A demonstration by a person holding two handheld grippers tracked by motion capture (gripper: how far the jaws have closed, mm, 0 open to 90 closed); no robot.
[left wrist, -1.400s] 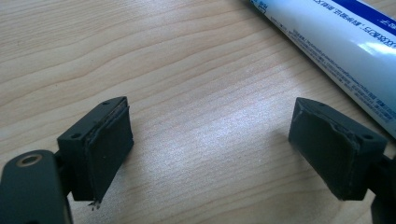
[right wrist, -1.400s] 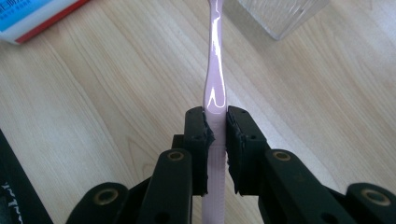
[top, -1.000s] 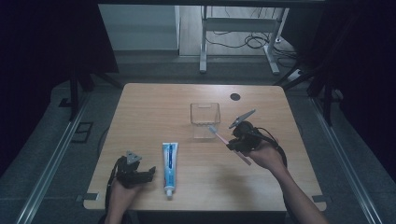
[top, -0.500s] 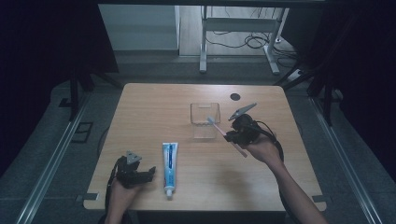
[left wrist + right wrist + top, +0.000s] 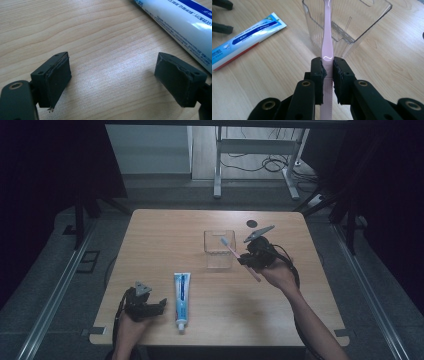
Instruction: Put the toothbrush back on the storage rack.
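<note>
The right hand-held gripper [image 5: 327, 67] pinches a glossy pink plastic toothbrush [image 5: 327, 37], its head over the clear square-walled cup [image 5: 362, 22] mid-worktop; the left hand-held gripper [image 5: 112, 82] rests spread on pale woodgrain worktop [image 5: 100, 37], beside the toothpaste tube [image 5: 180, 22].

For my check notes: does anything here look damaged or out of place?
Only slight wear: the left gripper has frayed pad edges. The toothbrush, cup and toothpaste look fine.

Pink toothbrush [image 5: 327, 37] clamped by handle, tilted, head over rim of clear plastic container [image 5: 362, 20], which stands upright mid-table, open top
</note>
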